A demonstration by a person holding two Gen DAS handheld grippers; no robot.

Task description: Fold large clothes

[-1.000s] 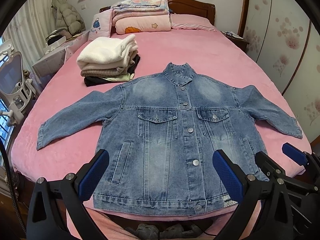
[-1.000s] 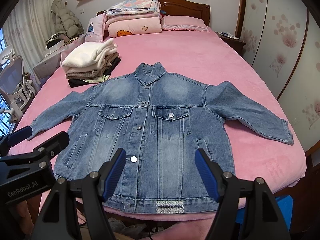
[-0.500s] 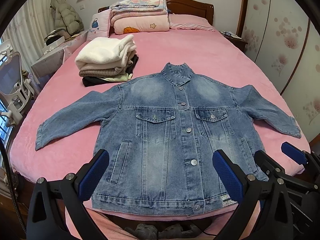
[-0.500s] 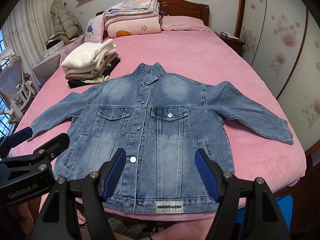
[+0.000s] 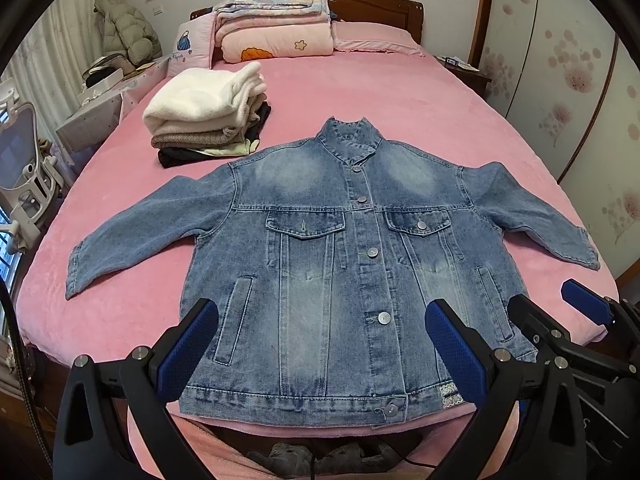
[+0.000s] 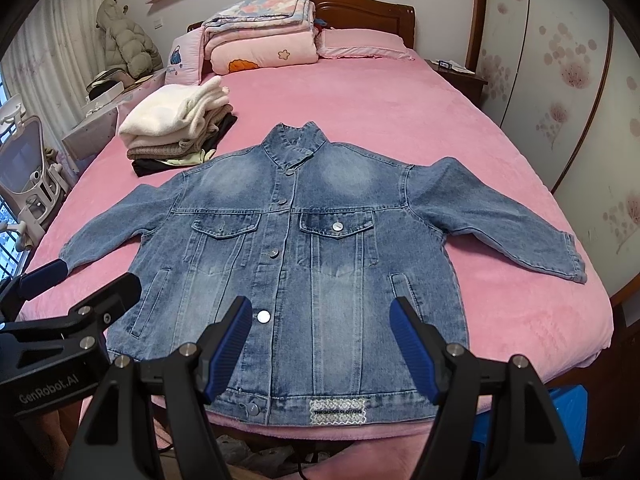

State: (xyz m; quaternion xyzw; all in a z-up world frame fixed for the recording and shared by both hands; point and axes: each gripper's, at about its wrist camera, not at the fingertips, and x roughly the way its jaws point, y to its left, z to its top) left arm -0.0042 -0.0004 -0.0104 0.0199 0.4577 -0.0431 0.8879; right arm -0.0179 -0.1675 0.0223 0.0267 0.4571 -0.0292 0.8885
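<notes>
A blue denim jacket [image 5: 344, 264] lies flat, buttoned and front up, on the pink bed [image 5: 380, 112], sleeves spread to both sides, collar away from me. It also shows in the right wrist view [image 6: 320, 256]. My left gripper [image 5: 320, 344] is open and empty, hovering above the jacket's hem. My right gripper [image 6: 322, 340] is open and empty, also above the hem. The right gripper shows at the right edge of the left wrist view [image 5: 560, 320]; the left gripper shows at the left edge of the right wrist view [image 6: 80, 288].
A stack of folded clothes [image 5: 204, 116] with a white fleece on top sits on the bed's far left. Folded quilts and pillows [image 5: 276, 28] lie by the headboard. A white chair [image 5: 24, 176] and a cluttered table stand left of the bed; a wardrobe [image 5: 580, 80] on the right.
Both views have shifted very slightly; the jacket sits a touch lower and nearer in the left wrist view. The jacket itself has not moved and both grippers stay open.
</notes>
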